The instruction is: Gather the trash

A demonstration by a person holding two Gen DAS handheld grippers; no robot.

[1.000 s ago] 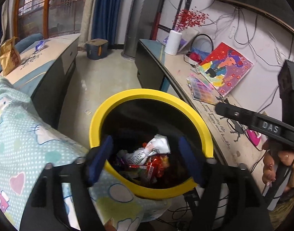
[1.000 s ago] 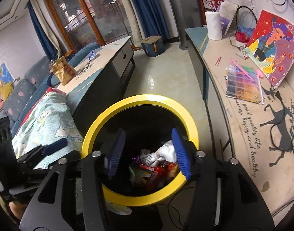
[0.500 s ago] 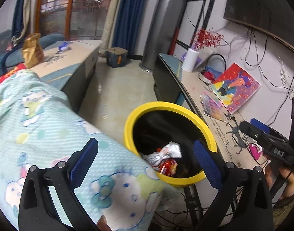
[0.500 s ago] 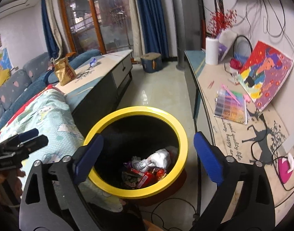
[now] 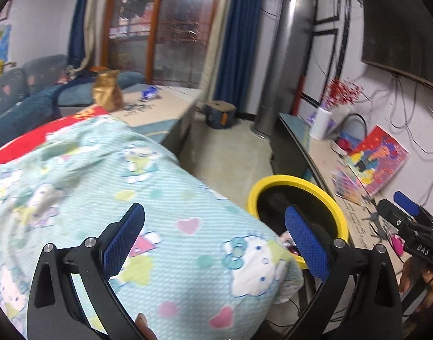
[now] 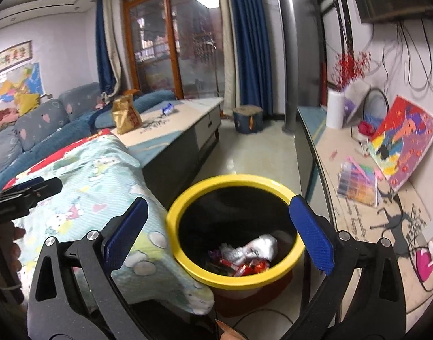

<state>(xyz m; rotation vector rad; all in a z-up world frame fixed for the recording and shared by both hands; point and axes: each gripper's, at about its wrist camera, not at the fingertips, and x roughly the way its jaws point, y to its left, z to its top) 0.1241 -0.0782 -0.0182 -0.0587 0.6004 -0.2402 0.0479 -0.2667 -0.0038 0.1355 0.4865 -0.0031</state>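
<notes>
left gripper [image 5: 213, 238]: jaws have just been opening, now wide apart, nothing between them
right gripper [image 6: 216, 232]: likewise wide apart, empty
bin [image 6: 236, 182]: lower centre, wrappers [image 6: 244, 257] inside
next trash: gold bag [image 6: 125, 114], blue wrapper [image 6: 168, 109], upper left on coffee table [image 6: 188, 110]; probably left gripper's side

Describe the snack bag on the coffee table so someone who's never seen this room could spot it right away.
Find the long pale-topped coffee table standing between the blue sofa and the wall counter. At its sofa-side end stands the snack bag, upright and crinkled. It is shiny gold with a red panel, far taller than the only other item on that tabletop, a small blue wrapper lying flat.
</notes>
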